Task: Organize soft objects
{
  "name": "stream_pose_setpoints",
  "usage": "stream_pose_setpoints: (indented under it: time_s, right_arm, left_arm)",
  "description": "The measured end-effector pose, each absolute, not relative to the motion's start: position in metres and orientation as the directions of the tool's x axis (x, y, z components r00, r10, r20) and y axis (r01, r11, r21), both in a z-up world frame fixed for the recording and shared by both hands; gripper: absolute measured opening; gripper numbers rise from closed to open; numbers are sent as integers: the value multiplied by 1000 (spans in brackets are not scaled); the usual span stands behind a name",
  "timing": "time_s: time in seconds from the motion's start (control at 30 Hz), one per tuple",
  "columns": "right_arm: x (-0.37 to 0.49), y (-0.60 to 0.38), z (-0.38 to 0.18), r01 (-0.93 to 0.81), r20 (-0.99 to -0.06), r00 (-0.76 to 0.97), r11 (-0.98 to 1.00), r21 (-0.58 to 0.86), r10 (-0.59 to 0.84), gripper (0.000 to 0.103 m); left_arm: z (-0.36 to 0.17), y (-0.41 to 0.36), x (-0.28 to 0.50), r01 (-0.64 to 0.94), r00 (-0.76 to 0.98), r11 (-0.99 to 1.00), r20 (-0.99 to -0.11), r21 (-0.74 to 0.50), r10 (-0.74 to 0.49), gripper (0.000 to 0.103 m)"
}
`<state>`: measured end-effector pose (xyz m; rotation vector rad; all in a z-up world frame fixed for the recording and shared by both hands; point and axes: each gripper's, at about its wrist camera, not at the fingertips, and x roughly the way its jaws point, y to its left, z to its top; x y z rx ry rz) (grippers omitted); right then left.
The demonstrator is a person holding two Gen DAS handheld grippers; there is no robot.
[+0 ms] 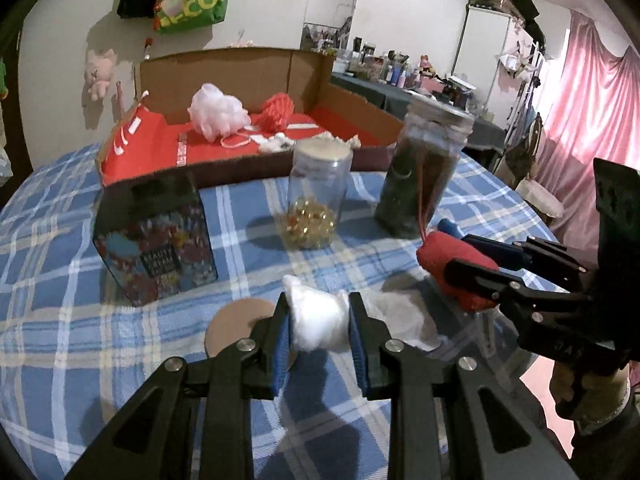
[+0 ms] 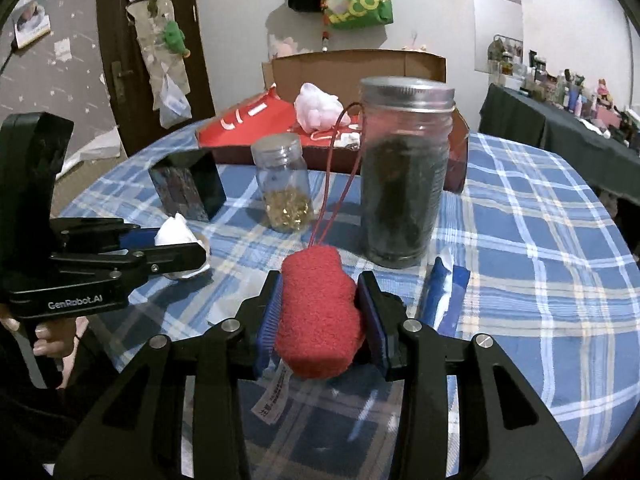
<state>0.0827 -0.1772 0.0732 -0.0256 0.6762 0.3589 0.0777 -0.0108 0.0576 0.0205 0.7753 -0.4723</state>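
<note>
A: Cotton [image 1: 318, 318] sits squeezed in the left gripper [image 1: 318, 322]; the red plush [image 2: 318, 316] is clamped lengthwise in the right gripper [image 2: 318, 320].
B: Box [image 1: 248, 160]?
A: Twelve o'clock, beyond the jars; left is nearer.

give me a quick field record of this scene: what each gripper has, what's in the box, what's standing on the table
left gripper: shut on white cotton wad
right gripper: shut on red plush piece with a red cord loop
cardboard box: white mesh puff, red yarn ball, small white scraps
standing on checked tablecloth: small clear jar with gold bits, tall dark jar with metal lid, printed box
</note>
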Motion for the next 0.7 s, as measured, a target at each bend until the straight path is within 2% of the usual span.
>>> stream_pose_setpoints:
  time_s: [0.2, 0.3, 0.5, 0.7]
  right_arm:
    - [83, -173, 69, -347, -623, 718, 935, 68, 312, 43]
    - [83, -176, 70, -348, -619, 717, 934, 81, 321, 54]
    - [78, -176, 73, -373, -607, 718, 925, 77, 340, 54]
    - [73, -159, 69, -406, -617, 723, 914, -15, 311, 54]
  left_arm:
    - [47, -10, 80, 408, 614, 900, -682, -156, -397, 41]
    - [46, -9, 81, 414, 612, 896, -679, -162, -406, 45]
    - [46, -8, 79, 421, 614, 893, -675, -157, -409, 46]
    - [49, -4, 74, 421, 620, 894, -670, -156, -409, 46]
